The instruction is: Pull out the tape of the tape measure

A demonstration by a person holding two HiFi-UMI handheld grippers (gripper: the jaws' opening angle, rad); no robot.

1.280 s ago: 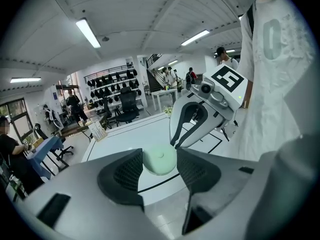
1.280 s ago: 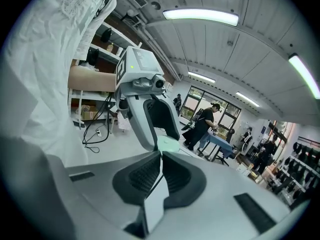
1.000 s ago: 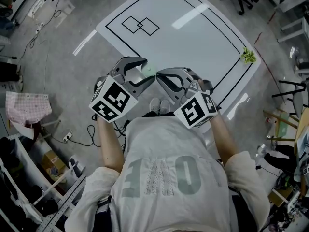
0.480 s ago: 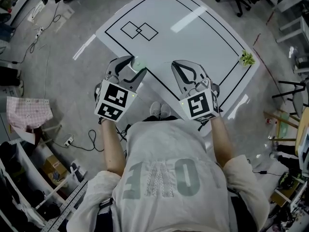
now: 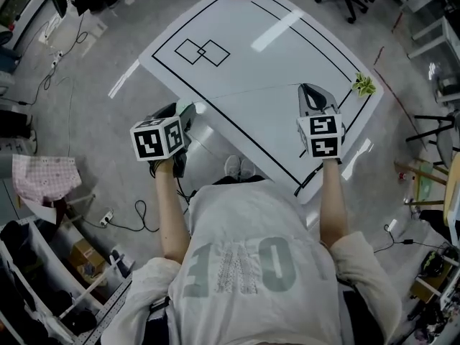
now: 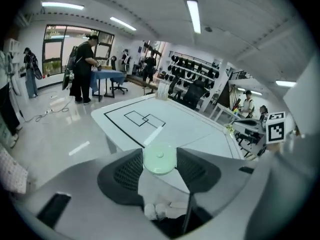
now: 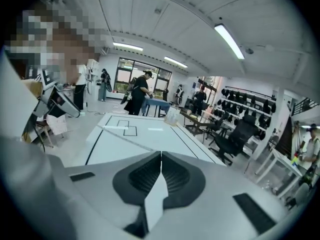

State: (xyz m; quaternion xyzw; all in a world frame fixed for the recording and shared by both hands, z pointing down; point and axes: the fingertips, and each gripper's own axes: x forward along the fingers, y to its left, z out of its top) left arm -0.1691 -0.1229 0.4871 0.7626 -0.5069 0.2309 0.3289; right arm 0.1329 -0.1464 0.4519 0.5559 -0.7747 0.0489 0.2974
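My left fingers (image 6: 120,176) are covering the sides of the case (image 6: 159,159); only its round green face is showing between them. My right fingers (image 7: 185,176) are pressing together over the tape (image 7: 129,139), hiding its end. Ahead of them its markings are showing too small to read. From above, my cube (image 5: 158,138) is masking the left fingers.

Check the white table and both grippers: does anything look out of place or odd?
Nothing stands out. The thin tape runs straight over the white table, from the round pale green tape measure clamped in the left gripper to the shut right gripper.
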